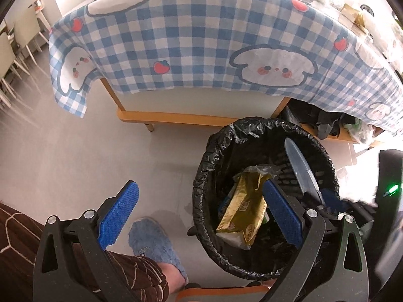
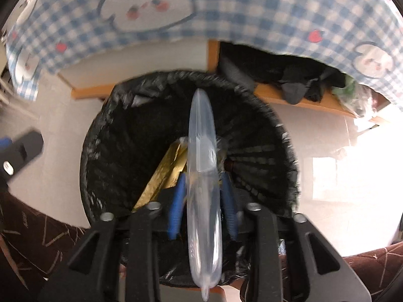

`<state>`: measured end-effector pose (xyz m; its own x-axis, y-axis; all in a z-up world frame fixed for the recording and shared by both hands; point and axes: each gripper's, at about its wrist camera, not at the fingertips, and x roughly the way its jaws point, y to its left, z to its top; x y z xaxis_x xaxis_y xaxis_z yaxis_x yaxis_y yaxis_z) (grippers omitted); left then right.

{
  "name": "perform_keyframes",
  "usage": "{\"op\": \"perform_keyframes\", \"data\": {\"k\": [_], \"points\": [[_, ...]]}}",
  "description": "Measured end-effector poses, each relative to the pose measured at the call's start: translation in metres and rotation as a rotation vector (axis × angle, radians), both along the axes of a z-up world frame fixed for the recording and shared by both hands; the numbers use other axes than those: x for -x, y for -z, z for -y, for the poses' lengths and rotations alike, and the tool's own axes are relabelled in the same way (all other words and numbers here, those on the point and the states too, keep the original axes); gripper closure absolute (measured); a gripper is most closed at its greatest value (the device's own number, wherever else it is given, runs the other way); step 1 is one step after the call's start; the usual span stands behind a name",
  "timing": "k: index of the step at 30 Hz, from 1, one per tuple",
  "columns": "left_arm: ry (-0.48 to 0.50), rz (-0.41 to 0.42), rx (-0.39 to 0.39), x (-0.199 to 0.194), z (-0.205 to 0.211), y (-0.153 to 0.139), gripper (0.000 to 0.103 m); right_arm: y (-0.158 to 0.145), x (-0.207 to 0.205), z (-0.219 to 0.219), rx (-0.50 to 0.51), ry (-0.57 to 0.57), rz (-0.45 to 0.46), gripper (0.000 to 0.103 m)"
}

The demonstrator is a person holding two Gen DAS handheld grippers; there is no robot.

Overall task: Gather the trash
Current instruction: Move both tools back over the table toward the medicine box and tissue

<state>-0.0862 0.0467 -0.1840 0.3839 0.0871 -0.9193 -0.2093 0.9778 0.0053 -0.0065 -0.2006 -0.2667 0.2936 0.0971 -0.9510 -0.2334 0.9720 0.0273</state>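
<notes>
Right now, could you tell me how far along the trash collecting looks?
Done: a gold foil wrapper already lies inside the round bin lined with a black plastic bag. In hand: the right gripper holds a clear, flat plastic lid edge-on above the bin opening, not yet dropped. The left gripper hangs open and empty beside the bin. Left: packaging lies on the far end of the blue checked tablecloth.

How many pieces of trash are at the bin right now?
2: a gold wrapper lying inside the black-lined trash bin, and a clear plastic lid held edge-on above it by the right gripper. More may lie hidden underneath.
</notes>
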Motion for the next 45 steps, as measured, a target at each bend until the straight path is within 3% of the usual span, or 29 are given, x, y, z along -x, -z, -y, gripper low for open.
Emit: {"op": "perform_keyframes", "data": {"k": [4, 6, 9, 16, 24, 35, 45], "points": [[0.0, 0.003, 0.015, -0.001, 0.001, -0.003, 0.006, -0.018, -0.005, 0.013, 0.009, 0.032, 0.045, 0.048], [0.006, 0.01, 0.011, -0.001, 0.003, -0.007, 0.006, -0.027, -0.005, 0.02, -0.002, 0.048, 0.057, 0.036], [0.012, 0.024, 0.008, -0.001, 0.006, -0.015, 0.006, -0.045, -0.005, 0.029, -0.009, 0.059, 0.088, 0.027], [0.016, 0.046, 0.026, -0.001, 0.007, -0.038, 0.006, -0.105, -0.002, 0.039, 0.026, 0.066, 0.27, 0.009], [0.026, 0.089, 0.041, -0.015, 0.012, -0.073, 0.006, -0.161, -0.032, 0.065, 0.046, 0.144, 0.435, 0.008], [0.051, 0.147, 0.056, -0.088, 0.024, -0.119, 0.006, -0.222, -0.123, 0.091, -0.003, 0.161, 0.525, 0.008], [0.051, 0.192, 0.056, -0.176, 0.035, -0.161, 0.006, -0.231, -0.193, 0.084, -0.036, 0.128, 0.532, 0.008]]}}
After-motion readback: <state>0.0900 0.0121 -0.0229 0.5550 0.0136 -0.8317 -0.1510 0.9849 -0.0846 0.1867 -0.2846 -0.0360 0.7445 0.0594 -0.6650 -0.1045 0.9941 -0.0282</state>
